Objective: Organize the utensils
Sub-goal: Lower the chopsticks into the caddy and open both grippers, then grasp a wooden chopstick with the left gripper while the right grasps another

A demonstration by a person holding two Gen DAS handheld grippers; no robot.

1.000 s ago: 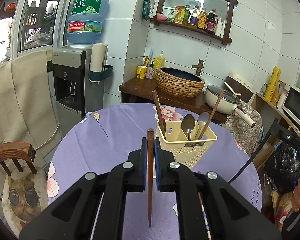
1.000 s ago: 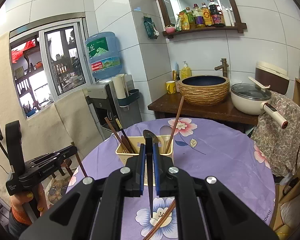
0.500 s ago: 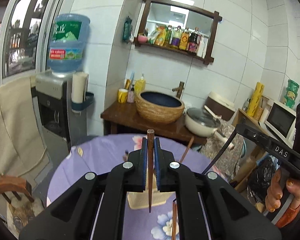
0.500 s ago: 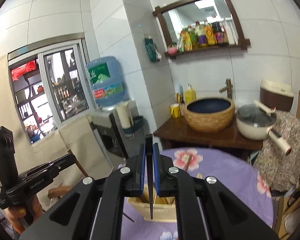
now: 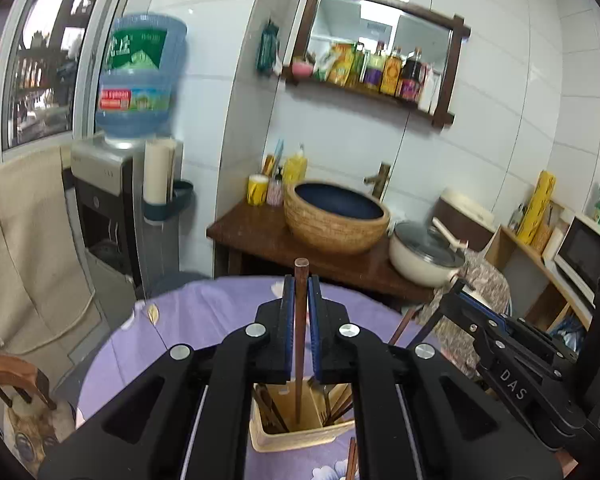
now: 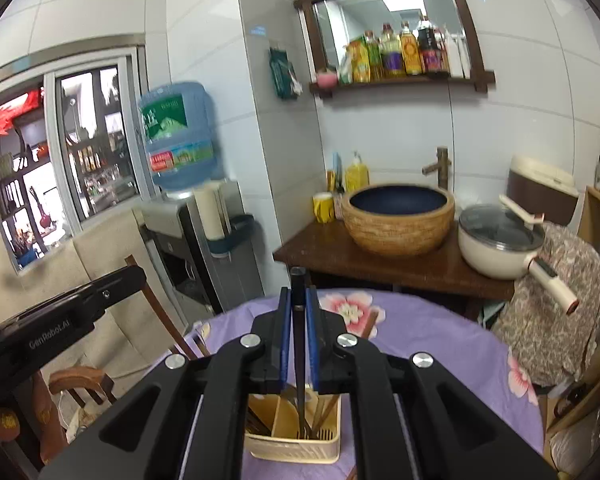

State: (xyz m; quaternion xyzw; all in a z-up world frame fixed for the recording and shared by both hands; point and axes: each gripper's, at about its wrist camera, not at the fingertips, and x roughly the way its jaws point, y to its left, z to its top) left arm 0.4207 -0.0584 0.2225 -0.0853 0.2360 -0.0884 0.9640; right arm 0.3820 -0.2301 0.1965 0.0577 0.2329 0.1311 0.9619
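The cream utensil caddy (image 5: 300, 428) stands on the purple flowered tabletop (image 5: 204, 312), toward its near edge in both wrist views, already holding several wooden and metal pieces in its compartments. Directly above it, the left claw (image 5: 300, 320) is clamped tight on a brown wooden chopstick (image 5: 300, 344), whose long axis runs upright through the pads, its top end poking out above them and its lower tip hanging over the caddy's open mouth, apparently just inside the rim. The right claw (image 6: 299, 332) is likewise pinched on a dark-handled utensil (image 6: 299, 344), also held upright, with its lower end down among the pieces in a middle compartment; which kind of utensil it is cannot be made out. So for both hands the caddy lies straight below the held piece, and neither is clearly nearer. The coming move looks like a plain vertical lowering and release. Another chopstick (image 5: 352, 460) lies on the tabletop just in front of the caddy. Beyond the far edge stand a woven basin (image 5: 336, 216) and a water dispenser (image 5: 112, 200).
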